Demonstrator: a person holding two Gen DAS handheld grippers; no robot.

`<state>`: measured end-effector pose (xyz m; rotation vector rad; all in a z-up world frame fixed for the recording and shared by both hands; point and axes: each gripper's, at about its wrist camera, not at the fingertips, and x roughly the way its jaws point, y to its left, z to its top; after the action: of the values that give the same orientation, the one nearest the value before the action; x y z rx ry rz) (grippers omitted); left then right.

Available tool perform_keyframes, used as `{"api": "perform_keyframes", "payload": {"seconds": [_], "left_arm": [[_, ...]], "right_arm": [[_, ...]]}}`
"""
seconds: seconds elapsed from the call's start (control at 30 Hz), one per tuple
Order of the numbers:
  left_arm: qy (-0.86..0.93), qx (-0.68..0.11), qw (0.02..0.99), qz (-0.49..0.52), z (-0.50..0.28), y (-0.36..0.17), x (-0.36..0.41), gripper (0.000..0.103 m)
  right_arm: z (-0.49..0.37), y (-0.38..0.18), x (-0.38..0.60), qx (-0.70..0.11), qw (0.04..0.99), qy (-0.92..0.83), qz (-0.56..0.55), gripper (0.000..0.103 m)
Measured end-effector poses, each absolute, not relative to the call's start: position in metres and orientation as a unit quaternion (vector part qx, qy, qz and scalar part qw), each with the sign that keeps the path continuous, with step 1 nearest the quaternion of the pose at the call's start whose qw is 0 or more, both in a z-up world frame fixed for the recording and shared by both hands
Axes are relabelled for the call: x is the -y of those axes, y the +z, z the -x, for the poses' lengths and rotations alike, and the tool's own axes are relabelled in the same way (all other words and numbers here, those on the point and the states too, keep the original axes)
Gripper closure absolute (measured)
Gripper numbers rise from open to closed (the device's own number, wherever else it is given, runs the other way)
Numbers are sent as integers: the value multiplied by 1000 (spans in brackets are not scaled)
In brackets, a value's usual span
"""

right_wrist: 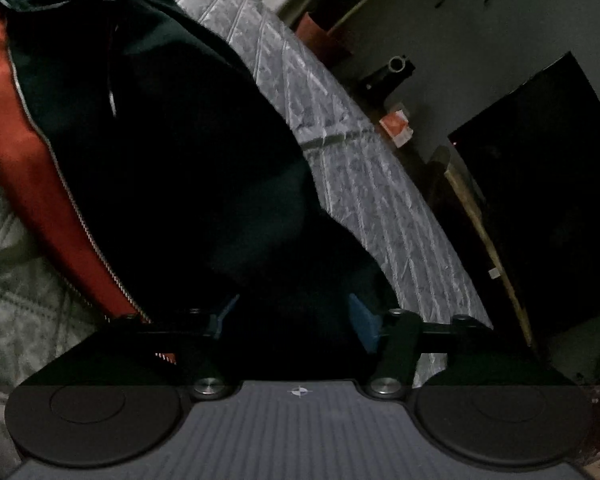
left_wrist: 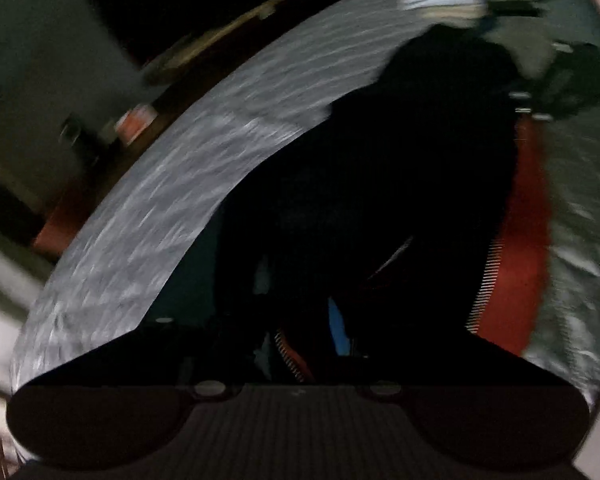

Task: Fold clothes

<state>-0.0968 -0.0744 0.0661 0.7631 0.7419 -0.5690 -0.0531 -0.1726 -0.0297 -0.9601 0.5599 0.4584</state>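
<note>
A dark jacket (left_wrist: 420, 168) with red lining lies on a grey quilted bedspread (left_wrist: 204, 168).

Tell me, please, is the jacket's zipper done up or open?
Open: the jacket shows its orange lining beside one free row of zipper teeth.

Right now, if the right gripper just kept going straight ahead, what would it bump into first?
The right gripper would meet the dark jacket first; its fabric already fills the gap between the blue pads, though depth is unclear.

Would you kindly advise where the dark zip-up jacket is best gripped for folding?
Probably pinch the jacket at its open front edge, along the zipper beside the orange lining. Come from the quilted bedspread side; that edge is a flat, thin, well-defined seam, while the dark body bunches.
</note>
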Motion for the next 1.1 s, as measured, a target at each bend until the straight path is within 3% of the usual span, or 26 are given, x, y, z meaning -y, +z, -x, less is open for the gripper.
{"api": "perform_keyframes", "payload": {"seconds": [0.07,0.2,0.27,0.33,0.47,0.53,0.67,0.77,0.97,1.1], "left_arm": [[-281,-344,812,-379,101,65,77,58],[-250,-371,820,-356,83,71,54,64],[-209,-378,843,-321,69,81,32,60],[-163,-383,863,-285,55,90,10,49],[-117,-389,889,-211,43,105,-21,49],[-124,-386,900,-159,42,116,-34,55],[-187,-376,905,-63,51,132,-57,47],[-123,-361,923,-46,48,136,-72,44],[-37,-362,931,-16,40,133,-96,49],[-35,-346,937,-25,38,136,-90,45]], "right_arm": [[64,-25,167,-243,822,234,459,40],[83,-16,131,-193,811,304,460,33],[86,-15,109,-178,805,333,458,35],[88,-14,86,-161,798,361,456,38],[93,-14,42,-127,779,412,456,39],[96,-21,21,-107,763,426,475,36],[86,-22,3,-117,775,422,457,36],[82,-18,-1,-111,785,412,450,34],[104,-53,-21,-52,691,460,555,33],[100,-57,-41,-35,683,471,557,33]]}}
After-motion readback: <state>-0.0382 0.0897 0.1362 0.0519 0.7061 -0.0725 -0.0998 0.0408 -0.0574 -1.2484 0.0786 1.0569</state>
